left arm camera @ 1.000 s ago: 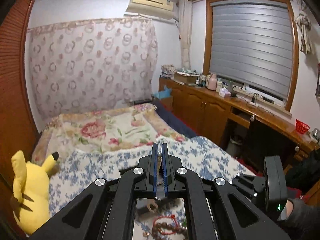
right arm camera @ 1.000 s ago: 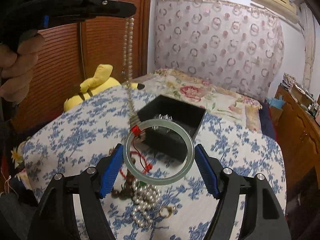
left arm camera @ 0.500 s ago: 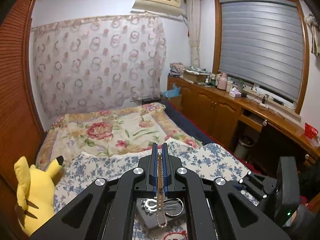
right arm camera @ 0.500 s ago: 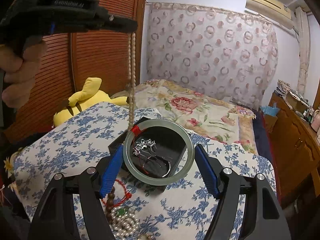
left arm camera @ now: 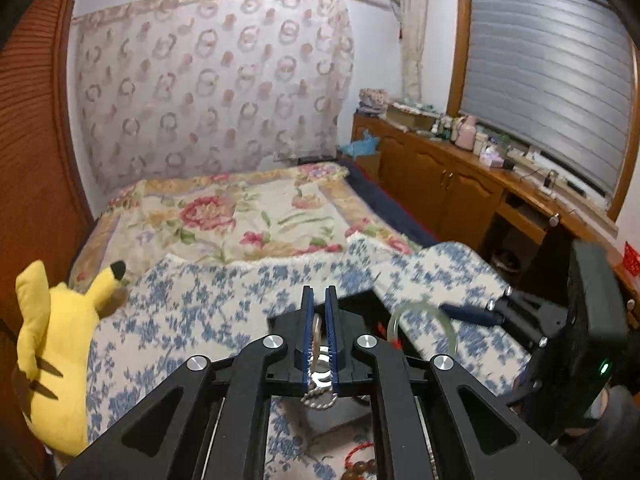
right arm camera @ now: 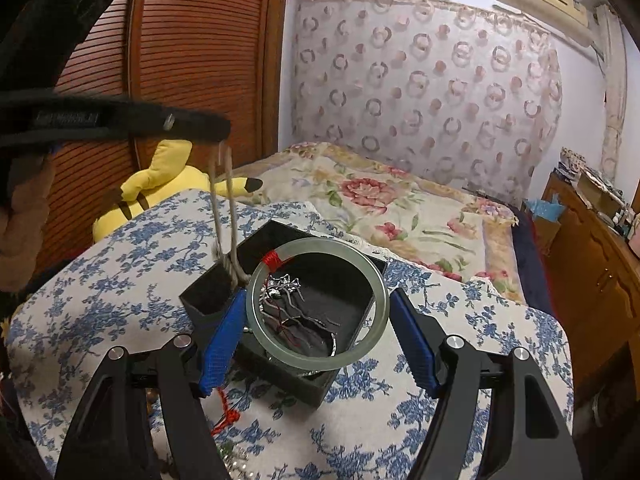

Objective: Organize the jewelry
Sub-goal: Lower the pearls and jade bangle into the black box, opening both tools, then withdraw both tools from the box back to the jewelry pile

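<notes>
A black jewelry box [right arm camera: 224, 292] sits on the blue-flowered cloth and holds silver pieces [right arm camera: 280, 286]. My right gripper [right arm camera: 318, 312] is shut on a pale green jade bangle [right arm camera: 378, 280] with a red thread wrap, held over the box. My left gripper [left arm camera: 319, 308] is shut on a beaded necklace [left arm camera: 318, 332]. In the right wrist view that necklace [right arm camera: 224, 208] hangs as a loop from the left gripper [right arm camera: 216, 128] down into the box's left end. The bangle also shows in the left wrist view [left arm camera: 450, 330].
A yellow plush toy [left arm camera: 52, 344] lies at the left edge of the bed. Red string and bead bracelets [left arm camera: 362, 460] lie on the cloth in front of the box. A wooden cabinet [left arm camera: 448, 188] runs along the right wall.
My left gripper has come down, lowering the necklace into the box's left end. My right gripper has moved forward with the bangle, now over the box.
</notes>
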The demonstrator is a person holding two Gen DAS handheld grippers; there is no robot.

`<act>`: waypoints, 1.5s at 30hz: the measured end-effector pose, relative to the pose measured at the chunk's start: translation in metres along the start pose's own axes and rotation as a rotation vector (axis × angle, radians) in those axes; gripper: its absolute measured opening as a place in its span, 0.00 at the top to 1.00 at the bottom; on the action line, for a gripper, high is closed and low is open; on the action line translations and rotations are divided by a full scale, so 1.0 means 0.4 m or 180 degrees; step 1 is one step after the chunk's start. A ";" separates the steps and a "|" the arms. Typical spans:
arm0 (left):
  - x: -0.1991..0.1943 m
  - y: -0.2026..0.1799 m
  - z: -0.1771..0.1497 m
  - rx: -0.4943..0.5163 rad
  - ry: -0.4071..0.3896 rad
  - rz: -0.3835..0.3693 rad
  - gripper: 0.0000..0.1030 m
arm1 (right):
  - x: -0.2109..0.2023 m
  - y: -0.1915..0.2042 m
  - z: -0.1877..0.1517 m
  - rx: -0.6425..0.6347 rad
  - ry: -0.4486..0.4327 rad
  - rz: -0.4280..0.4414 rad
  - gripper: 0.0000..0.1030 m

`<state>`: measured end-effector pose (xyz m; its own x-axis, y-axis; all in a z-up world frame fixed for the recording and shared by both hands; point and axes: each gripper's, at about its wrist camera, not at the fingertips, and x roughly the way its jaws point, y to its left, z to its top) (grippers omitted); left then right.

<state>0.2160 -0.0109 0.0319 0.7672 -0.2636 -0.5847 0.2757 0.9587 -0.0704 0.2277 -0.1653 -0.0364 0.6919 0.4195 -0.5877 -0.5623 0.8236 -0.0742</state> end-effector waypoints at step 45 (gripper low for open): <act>0.026 0.088 -0.328 -0.0016 0.0529 0.0234 0.08 | -0.070 -0.003 -0.117 0.0338 0.0175 0.0108 0.23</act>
<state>0.1577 0.0343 -0.0828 0.6788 -0.1719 -0.7140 0.2192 0.9753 -0.0264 0.1876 -0.1958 -0.0575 0.6457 0.4287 -0.6319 -0.5318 0.8463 0.0307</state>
